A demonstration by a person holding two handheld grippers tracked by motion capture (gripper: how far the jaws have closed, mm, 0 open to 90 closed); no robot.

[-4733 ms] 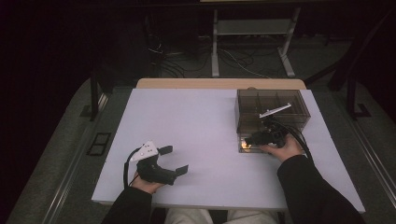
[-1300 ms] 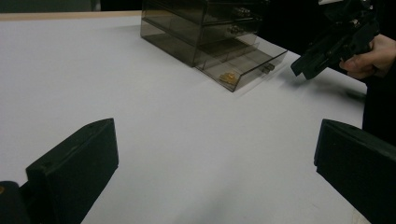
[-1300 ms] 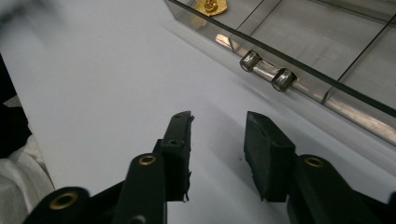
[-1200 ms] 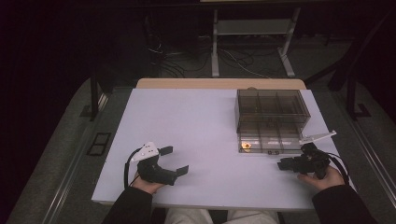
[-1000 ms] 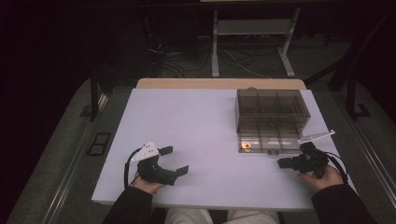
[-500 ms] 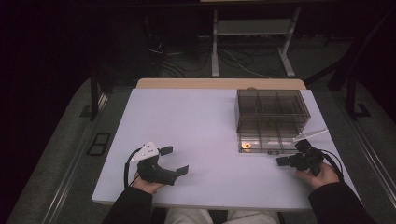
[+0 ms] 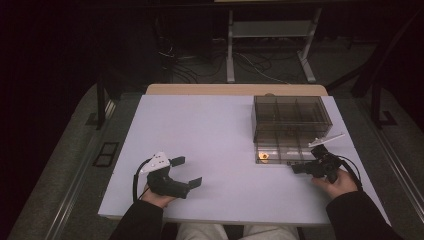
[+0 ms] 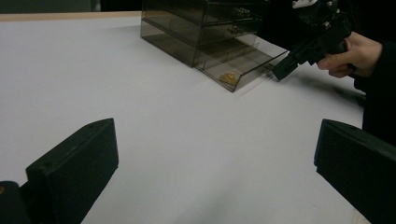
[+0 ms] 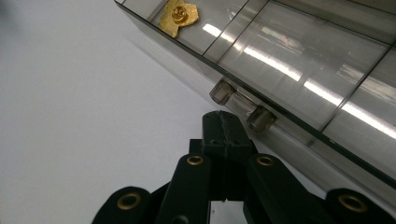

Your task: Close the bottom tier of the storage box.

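A smoky clear drawer cabinet [image 7: 290,117] stands at the table's far right. Its bottom drawer [image 7: 280,156] is pulled out, and a gold piece [image 7: 263,156] lies in its left compartment [image 9: 178,16]. My right gripper [image 7: 296,169] is shut with nothing between its jaws. Its tips [image 9: 224,122] sit just in front of the drawer's small clear handle [image 9: 238,105]; I cannot tell whether they touch it. My left gripper [image 7: 187,171] rests open near the table's front left, jaws wide apart [image 8: 217,156] and pointing toward the cabinet [image 8: 201,28].
The white table [image 7: 215,130] has a wooden strip [image 7: 235,90] along its far edge. A metal stand [image 7: 270,45] and cables lie on the dark floor behind it. The right hand [image 8: 350,53] holds its gripper beside the drawer front.
My right gripper has moved left from the table's right side to the front of the open drawer. The left gripper has stayed put.
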